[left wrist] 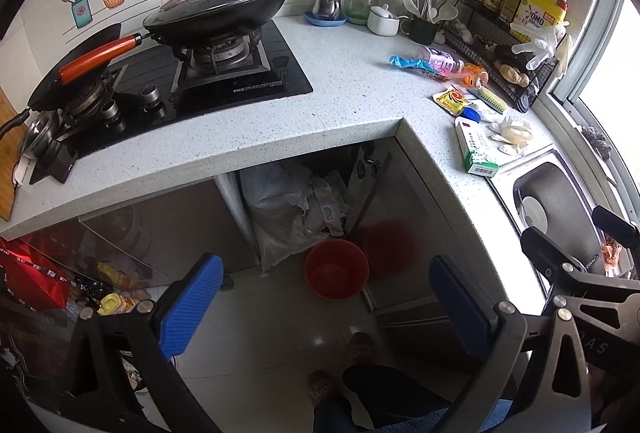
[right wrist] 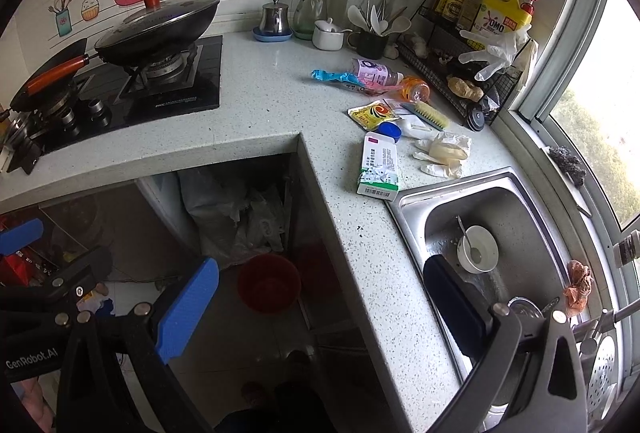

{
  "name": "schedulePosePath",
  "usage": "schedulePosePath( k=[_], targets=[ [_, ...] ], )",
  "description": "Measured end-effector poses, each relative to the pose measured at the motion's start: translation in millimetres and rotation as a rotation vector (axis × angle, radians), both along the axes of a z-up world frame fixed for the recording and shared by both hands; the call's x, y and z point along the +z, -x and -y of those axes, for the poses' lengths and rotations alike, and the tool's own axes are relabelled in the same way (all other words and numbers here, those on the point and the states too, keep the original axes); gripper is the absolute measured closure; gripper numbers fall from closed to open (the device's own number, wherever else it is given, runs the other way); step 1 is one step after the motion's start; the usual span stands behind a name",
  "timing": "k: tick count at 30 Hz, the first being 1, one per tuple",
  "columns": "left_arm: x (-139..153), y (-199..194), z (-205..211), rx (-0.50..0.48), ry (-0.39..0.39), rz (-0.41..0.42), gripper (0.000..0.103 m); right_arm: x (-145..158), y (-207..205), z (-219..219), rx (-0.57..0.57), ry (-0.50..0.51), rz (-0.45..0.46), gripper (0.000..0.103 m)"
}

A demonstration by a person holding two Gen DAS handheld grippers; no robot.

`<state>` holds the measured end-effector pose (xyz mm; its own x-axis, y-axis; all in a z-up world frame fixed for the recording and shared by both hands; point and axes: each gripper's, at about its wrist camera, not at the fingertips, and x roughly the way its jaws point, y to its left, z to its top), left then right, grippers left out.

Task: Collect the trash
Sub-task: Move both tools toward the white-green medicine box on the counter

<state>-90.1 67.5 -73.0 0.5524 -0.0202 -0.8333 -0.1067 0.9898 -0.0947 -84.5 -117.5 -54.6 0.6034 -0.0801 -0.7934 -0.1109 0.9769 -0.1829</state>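
Trash lies on the speckled counter near the sink: a green-white carton, crumpled gloves, a yellow sachet, a blue lid, a pink-labelled bottle, an orange bottle and a blue wrapper. A red bucket stands on the floor under the counter. My left gripper is open and empty above the floor. My right gripper is open and empty over the counter edge.
A lidded wok and a pan sit on the gas stove at left. The steel sink holds a bowl with a spoon. A wire rack with bottles stands by the window. Plastic bags fill the cabinet below.
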Motion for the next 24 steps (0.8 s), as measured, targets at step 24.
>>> schedulePosePath(
  k=[24],
  targets=[
    [8.3, -29.5, 10.1, -0.101, -0.009, 0.019, 0.001, 7.2, -6.5, 7.9, -0.070, 0.004, 0.055, 0.001]
  ],
)
